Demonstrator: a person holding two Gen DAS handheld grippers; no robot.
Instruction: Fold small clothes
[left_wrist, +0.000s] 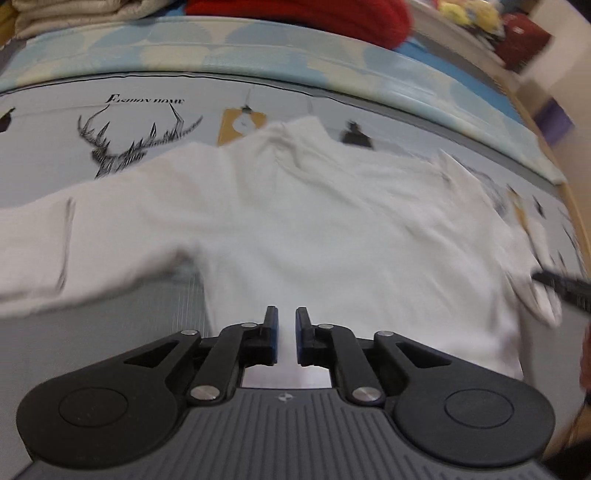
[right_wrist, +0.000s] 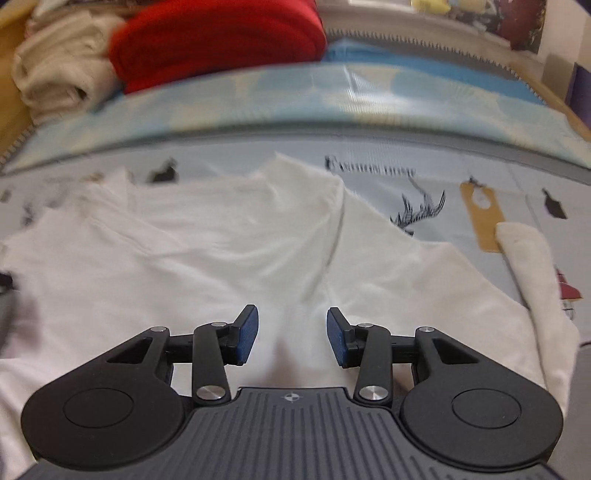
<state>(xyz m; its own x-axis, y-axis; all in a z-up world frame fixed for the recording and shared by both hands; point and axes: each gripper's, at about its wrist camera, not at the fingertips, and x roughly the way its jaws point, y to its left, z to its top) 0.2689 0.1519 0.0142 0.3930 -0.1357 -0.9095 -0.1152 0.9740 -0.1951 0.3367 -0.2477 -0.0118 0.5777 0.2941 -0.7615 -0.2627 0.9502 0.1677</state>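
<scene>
A white long-sleeved top (left_wrist: 295, 221) lies spread flat on a grey-blue printed sheet (left_wrist: 44, 147), with one sleeve (left_wrist: 37, 251) stretched out to the left. My left gripper (left_wrist: 286, 317) hovers over the top's lower body, open by a narrow gap with only cloth showing below it. At the right edge a dark finger (left_wrist: 561, 284) of the other gripper shows near the cloth's side. In the right wrist view the same top (right_wrist: 221, 251) fills the middle, its other sleeve (right_wrist: 532, 266) lying at the right. My right gripper (right_wrist: 291, 321) stands open above the cloth, holding nothing.
Behind the sheet runs a light blue patterned mattress edge (left_wrist: 258, 51). A folded red garment (right_wrist: 214, 40) and cream folded cloths (right_wrist: 62, 74) are stacked at the back. The sheet carries a deer print (left_wrist: 125, 144) and a brown tag print (left_wrist: 240, 123).
</scene>
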